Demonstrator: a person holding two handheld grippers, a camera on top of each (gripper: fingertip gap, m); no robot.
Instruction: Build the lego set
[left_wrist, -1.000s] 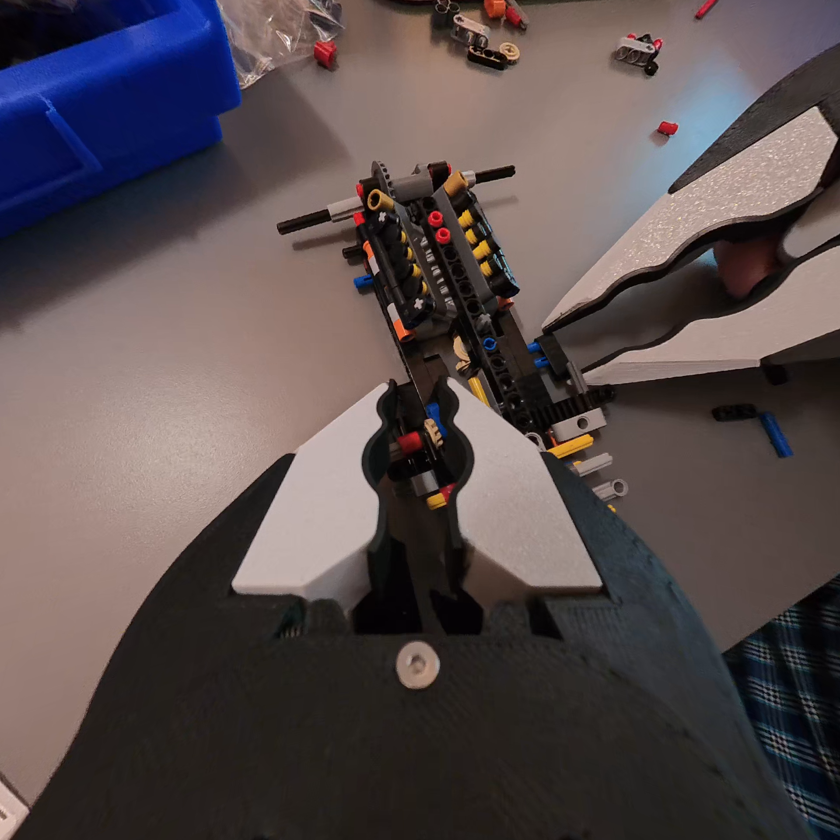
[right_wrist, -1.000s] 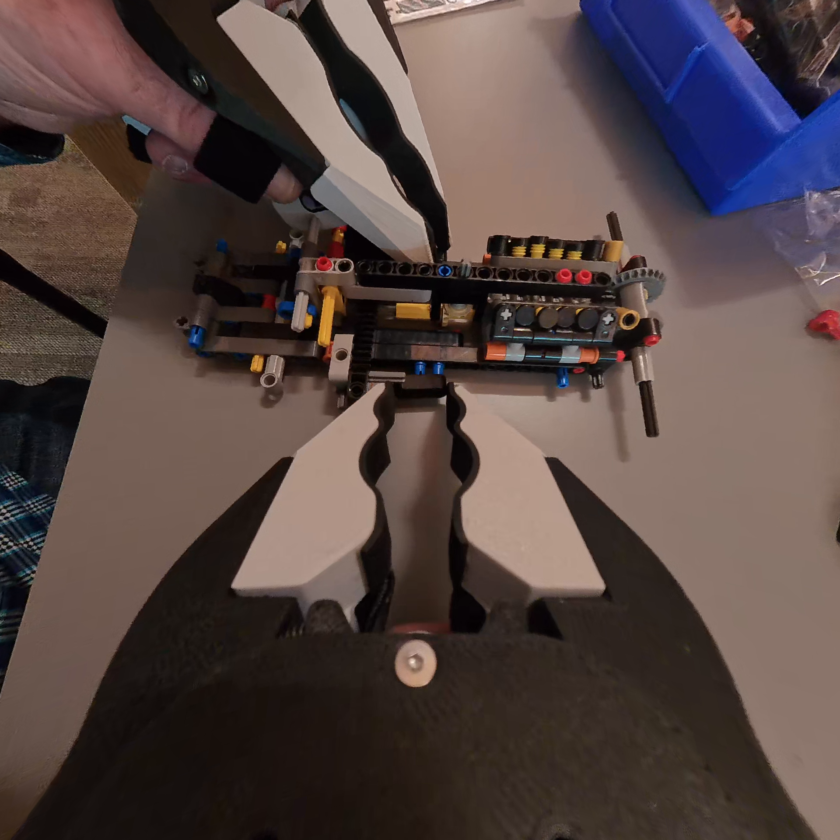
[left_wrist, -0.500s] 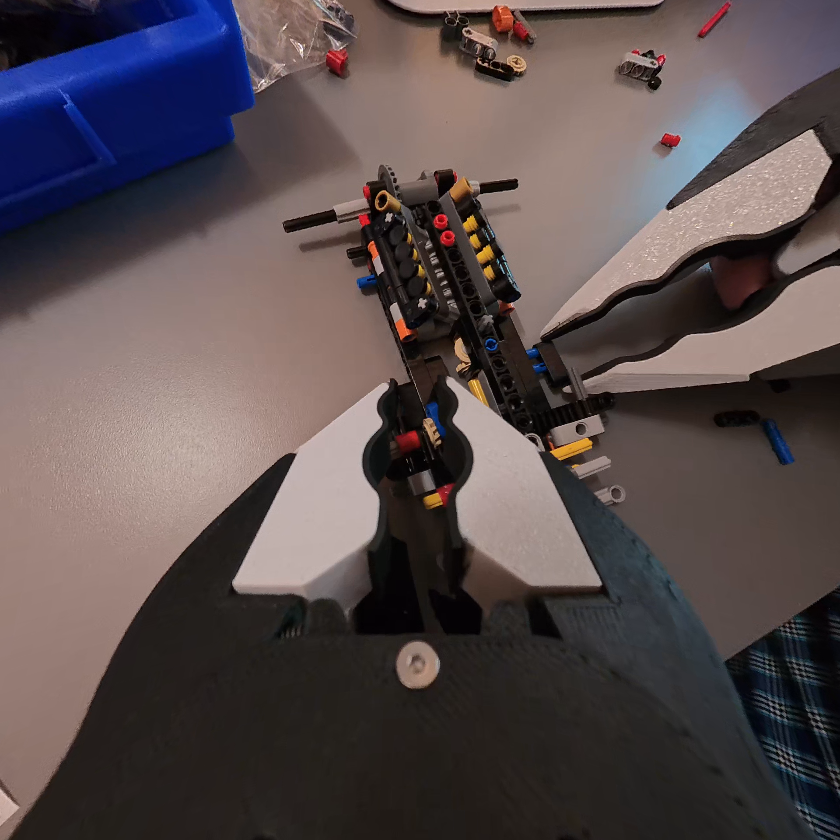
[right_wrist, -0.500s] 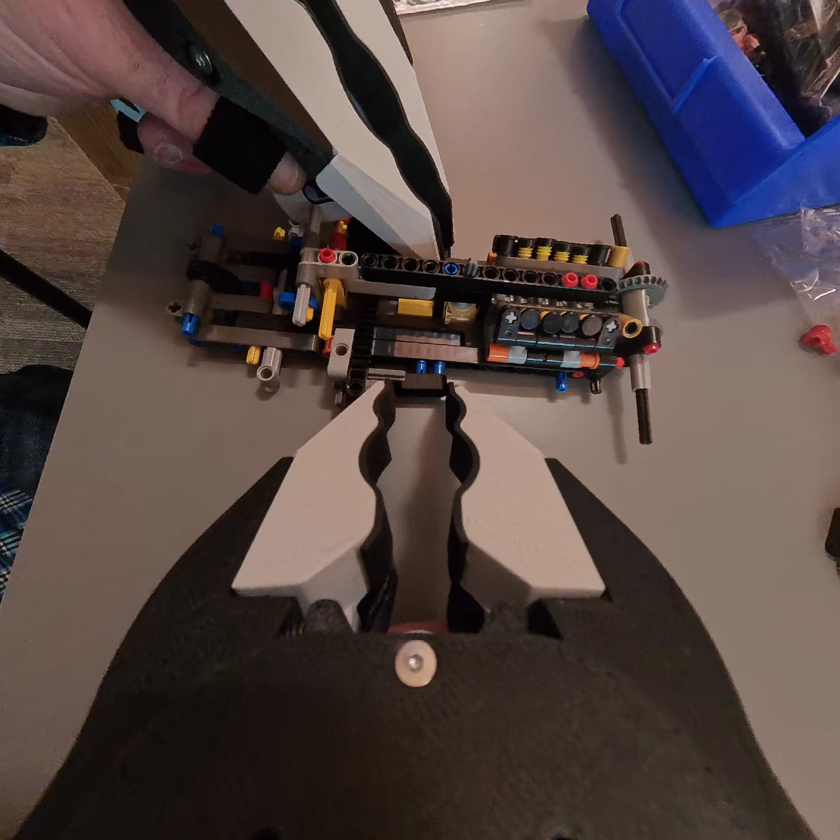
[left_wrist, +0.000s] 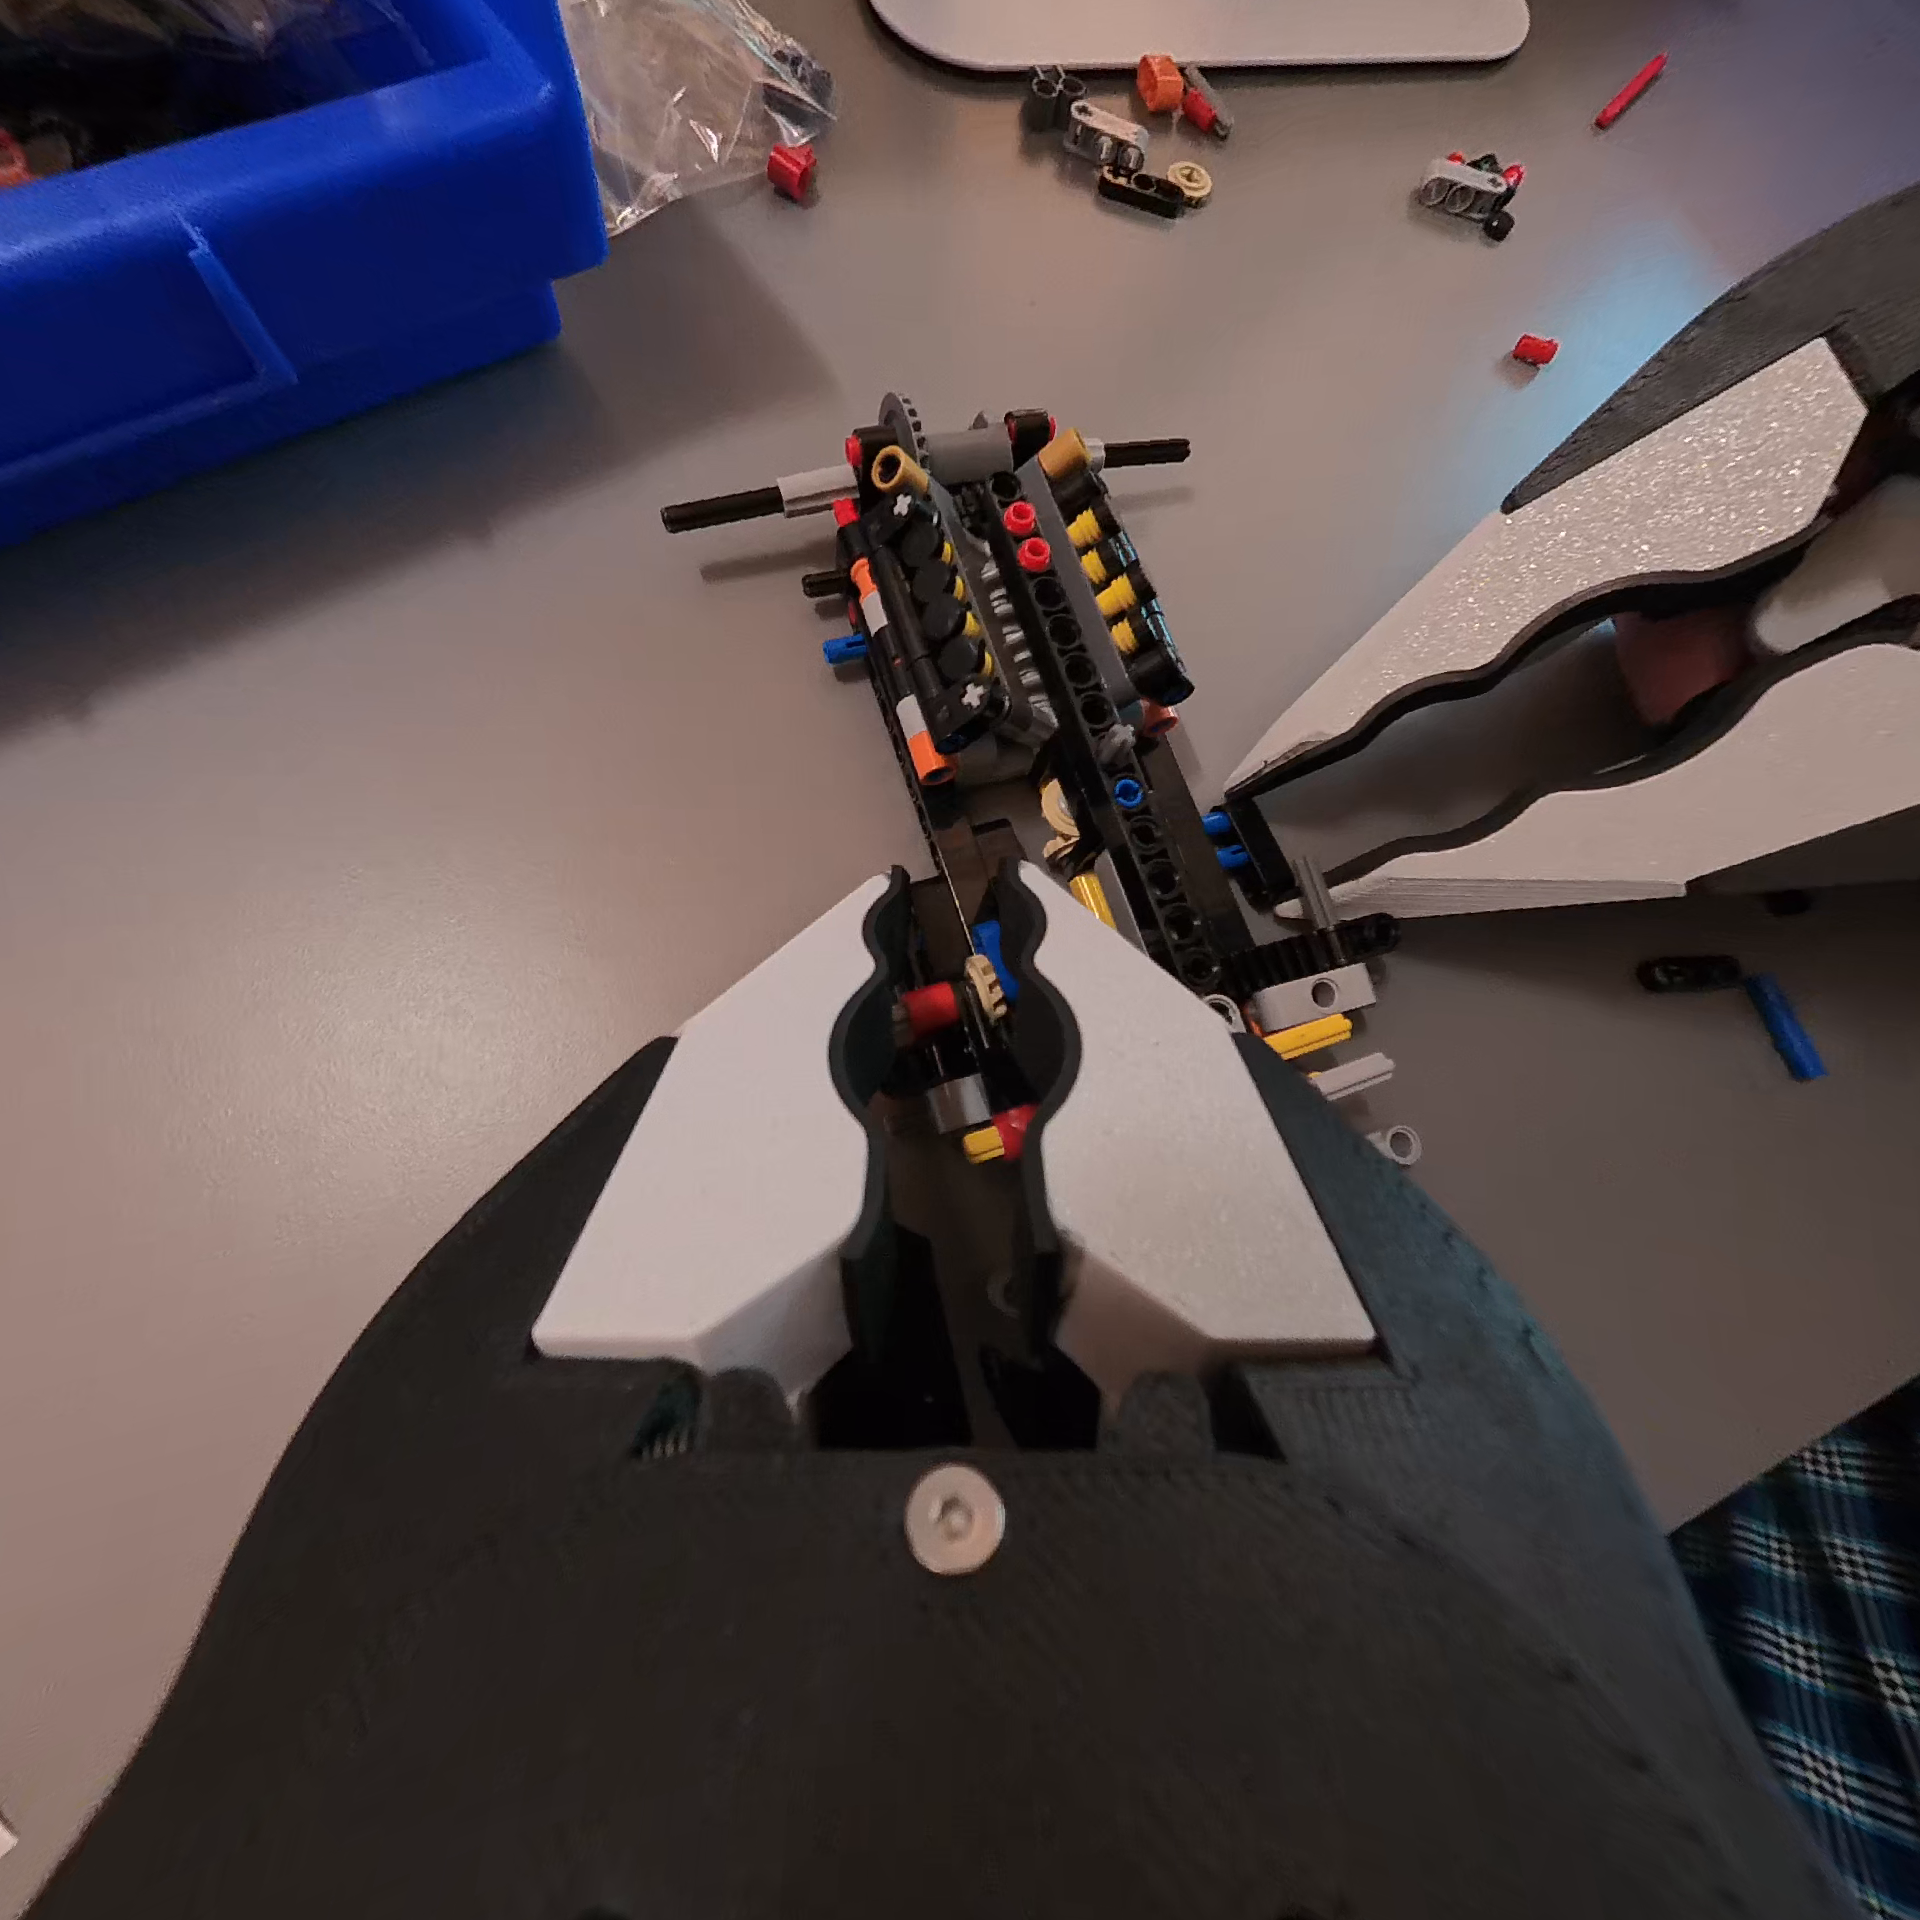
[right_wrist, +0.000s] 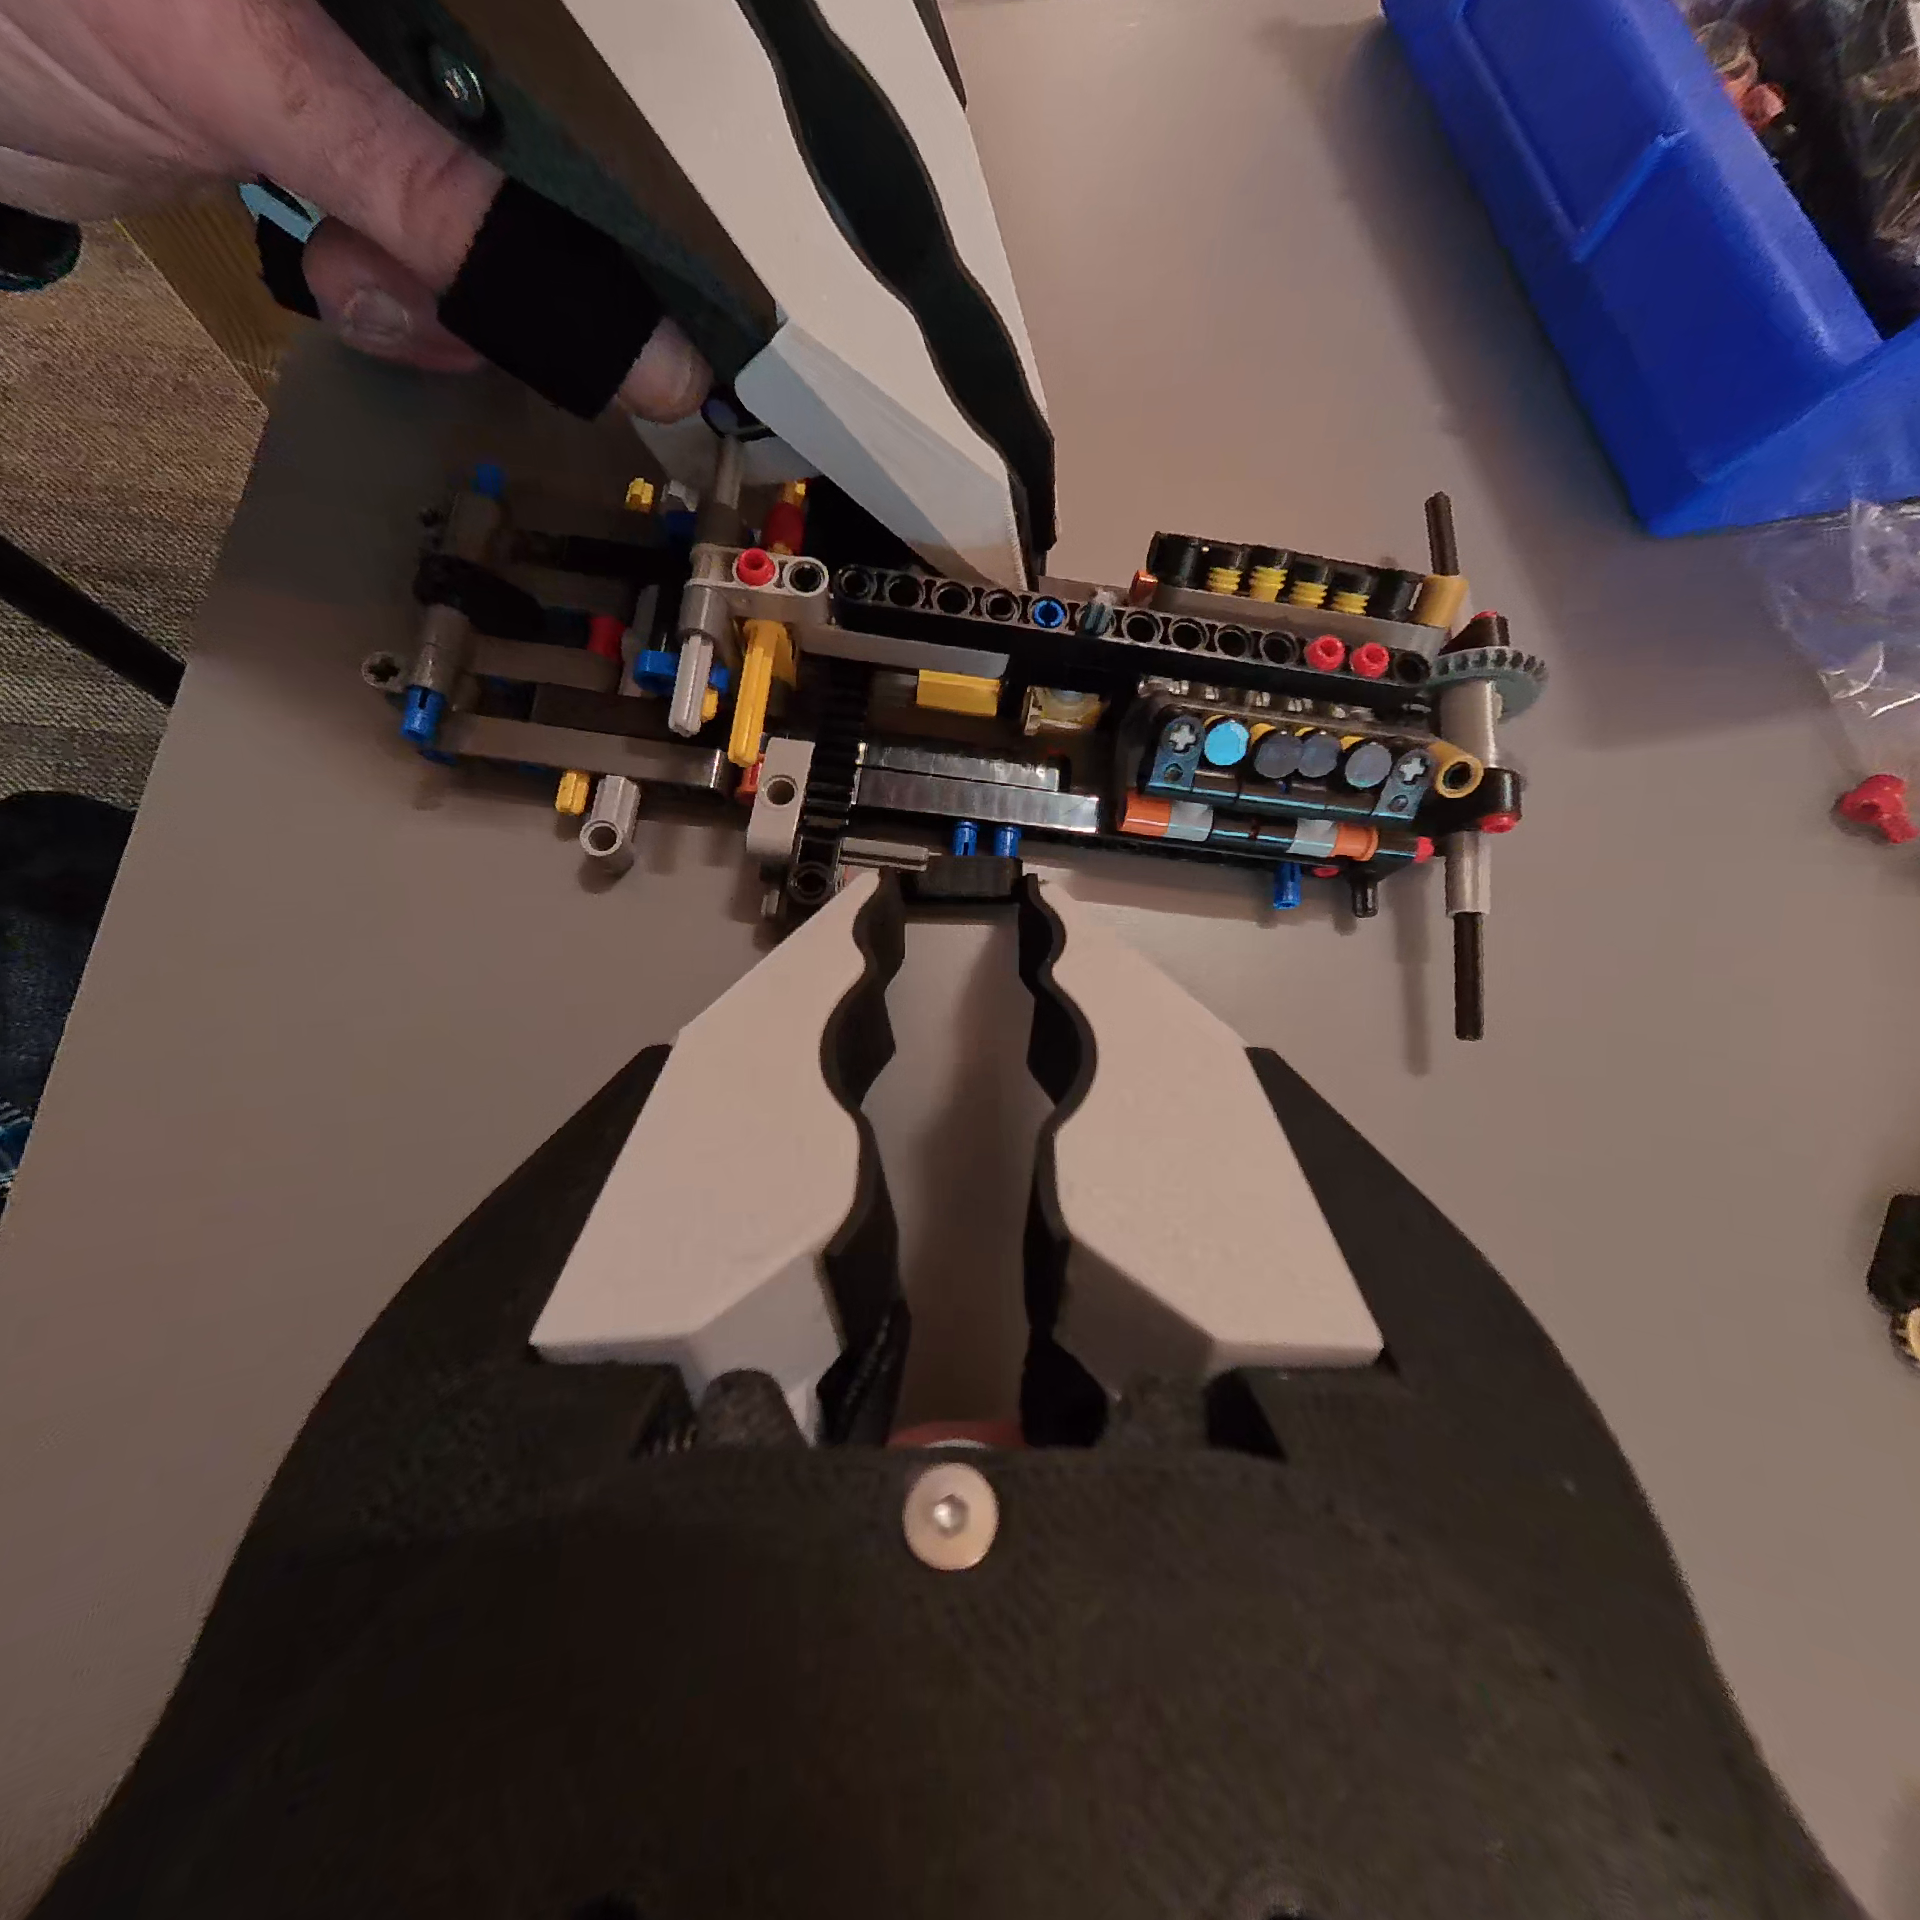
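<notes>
Lying flat on the desk (right_wrist: 1247, 1091), the chassis (right_wrist: 966, 707) runs crosswise just ahead of the right gripper (right_wrist: 961, 894), whose jaws pinch a black piece (right_wrist: 961, 881) against its near side. The left gripper (left_wrist: 961, 883) clamps the chassis end, long axis running straight away from its jaws.

No legible text, label, brand, number or sign in either wrist view; the only marks are white cross shapes moulded into the ends of a black piece (left_wrist: 940, 603) on the lego build (right_wrist: 1039, 717), ahead of both grippers.
</notes>
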